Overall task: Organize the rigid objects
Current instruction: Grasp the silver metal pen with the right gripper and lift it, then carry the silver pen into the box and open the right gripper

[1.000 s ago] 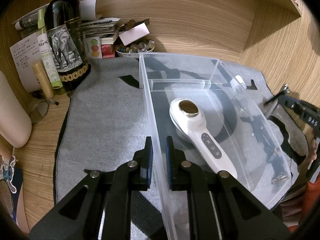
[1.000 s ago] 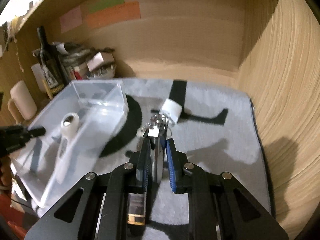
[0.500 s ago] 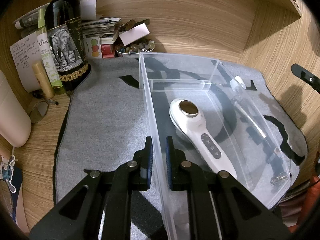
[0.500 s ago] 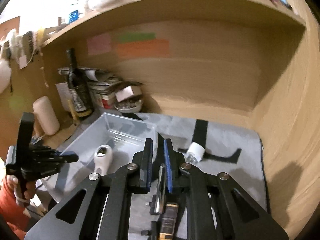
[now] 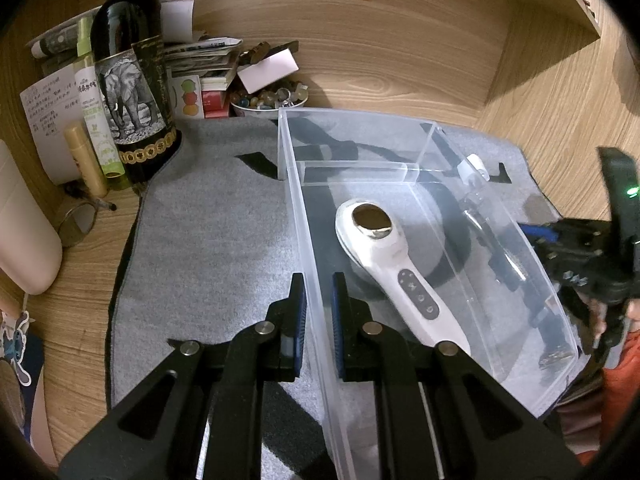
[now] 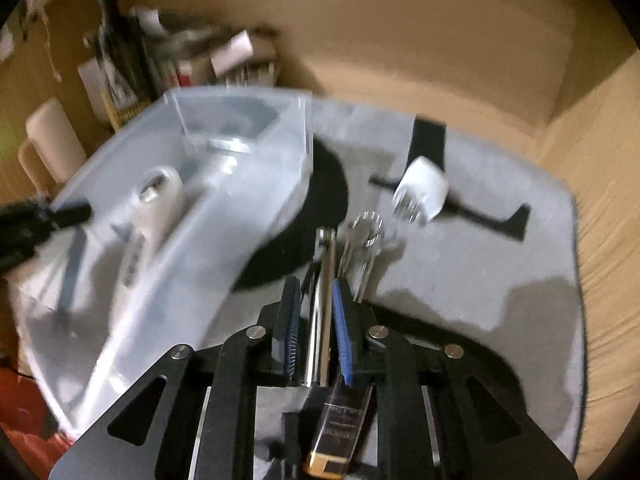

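Note:
A clear plastic bin (image 5: 308, 216) stands on a grey mat; a white handheld massager (image 5: 384, 256) lies inside it. My left gripper (image 5: 318, 284) is shut on the bin's left wall. My right gripper (image 6: 314, 292) is shut on a slim metal tool (image 6: 322, 300) with a black and gold handle end, held just right of the bin (image 6: 192, 216). The massager (image 6: 156, 196) shows blurred in the right wrist view. A small white capped bottle (image 6: 422, 190) lies on the mat beyond the tool. The right gripper body (image 5: 580, 260) shows at the bin's right side.
A dark wine bottle (image 5: 132, 80), tubes, papers and a bowl of small items (image 5: 268, 98) crowd the back left corner. A cream cylinder (image 5: 24, 240) lies at the far left. Wooden walls close the back and right. The grey mat (image 5: 208, 240) has black patches.
My right gripper dipped from its raised position back down beside the bin with the metal tool still in it; its view is blurred. My left gripper has stayed on the bin wall.

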A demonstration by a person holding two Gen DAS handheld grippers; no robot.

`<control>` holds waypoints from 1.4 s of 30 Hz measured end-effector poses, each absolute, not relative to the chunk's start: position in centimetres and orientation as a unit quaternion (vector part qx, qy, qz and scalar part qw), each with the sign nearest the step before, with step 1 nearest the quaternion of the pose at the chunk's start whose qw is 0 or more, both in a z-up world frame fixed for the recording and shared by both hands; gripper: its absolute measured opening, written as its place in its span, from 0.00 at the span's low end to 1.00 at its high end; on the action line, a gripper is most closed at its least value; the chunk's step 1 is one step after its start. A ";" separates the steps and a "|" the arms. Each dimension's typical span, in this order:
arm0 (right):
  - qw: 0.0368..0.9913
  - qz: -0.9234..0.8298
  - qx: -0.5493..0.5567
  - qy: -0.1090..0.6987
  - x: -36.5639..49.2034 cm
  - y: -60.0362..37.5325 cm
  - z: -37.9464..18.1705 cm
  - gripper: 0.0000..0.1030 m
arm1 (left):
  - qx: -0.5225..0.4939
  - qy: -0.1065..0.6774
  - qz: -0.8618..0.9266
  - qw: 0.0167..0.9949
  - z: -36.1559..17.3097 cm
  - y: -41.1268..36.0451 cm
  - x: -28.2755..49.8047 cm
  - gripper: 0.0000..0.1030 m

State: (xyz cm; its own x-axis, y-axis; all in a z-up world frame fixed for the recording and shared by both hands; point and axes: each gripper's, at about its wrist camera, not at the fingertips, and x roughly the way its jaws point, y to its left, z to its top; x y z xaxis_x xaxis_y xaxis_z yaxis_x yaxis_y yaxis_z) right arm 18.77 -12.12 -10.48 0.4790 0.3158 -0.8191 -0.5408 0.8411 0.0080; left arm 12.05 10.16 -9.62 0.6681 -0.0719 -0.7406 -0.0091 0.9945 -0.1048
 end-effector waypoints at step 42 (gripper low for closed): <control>0.873 0.347 -0.084 0.332 15.0 -6.9 -2.6 0.14 | -0.052 0.405 -0.020 0.912 -9.6 10.2 12.1 0.11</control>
